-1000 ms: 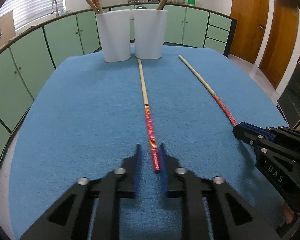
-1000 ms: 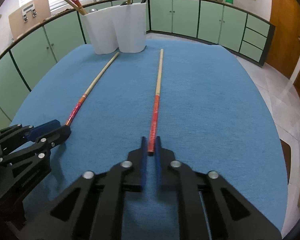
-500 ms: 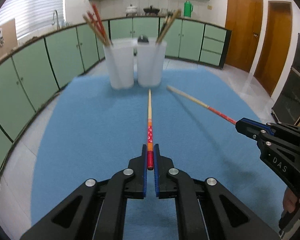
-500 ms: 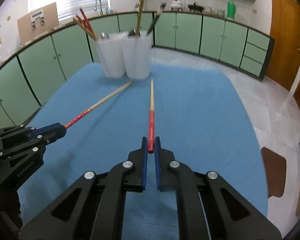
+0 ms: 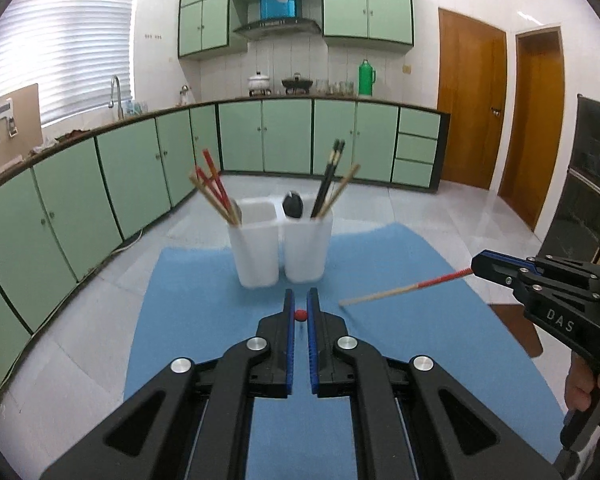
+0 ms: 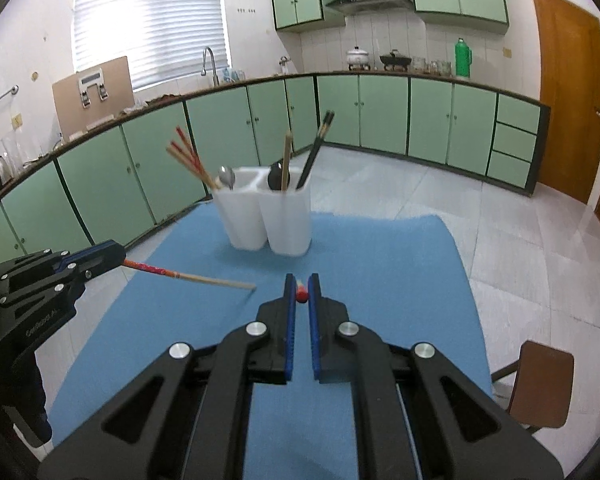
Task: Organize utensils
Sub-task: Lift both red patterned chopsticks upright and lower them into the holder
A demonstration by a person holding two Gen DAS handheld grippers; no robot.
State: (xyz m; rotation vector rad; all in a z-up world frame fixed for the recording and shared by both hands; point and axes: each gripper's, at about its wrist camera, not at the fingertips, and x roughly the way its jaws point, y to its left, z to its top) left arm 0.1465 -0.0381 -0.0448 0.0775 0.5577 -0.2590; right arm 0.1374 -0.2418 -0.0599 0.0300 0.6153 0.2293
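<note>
We are holding one chopstick in each gripper, both lifted clear of the blue cloth (image 5: 204, 280). In the left wrist view, the left chopstick (image 5: 300, 314) is pointing straight away from the lens, so only its red butt end is showing between the blue pads, and its shaft is hidden behind that end. The left gripper (image 5: 300, 308) is clamping it, jaws nearly together. The same stick is showing its full length in the right wrist view (image 6: 188, 276), red patterned near the gripper and pale wood toward the tip, reaching out over the cloth.

The right chopstick (image 6: 301, 295) is likewise appearing only as a red dot with a sliver of pale tip above it, pinched in the right gripper (image 6: 301, 290), whose jaws are closing on it. From the left wrist view it is seen from the side (image 5: 404, 289), slightly blurred, and its butt is buried inside the gripper's black nose, so the grip point itself is hard to make out.

Beyond both sticks, at the far end of the cloth, the white two-compartment holder (image 5: 280, 252) is standing upright. Its left compartment is carrying red and wooden chopsticks and a metal spoon (image 6: 227, 178); its right one is carrying dark chopsticks, a wooden one and a black spoon (image 5: 293, 205). The lower parts of all of these are hidden by the walls.

Farther off, green cabinets (image 5: 140, 168) are lining the room
</note>
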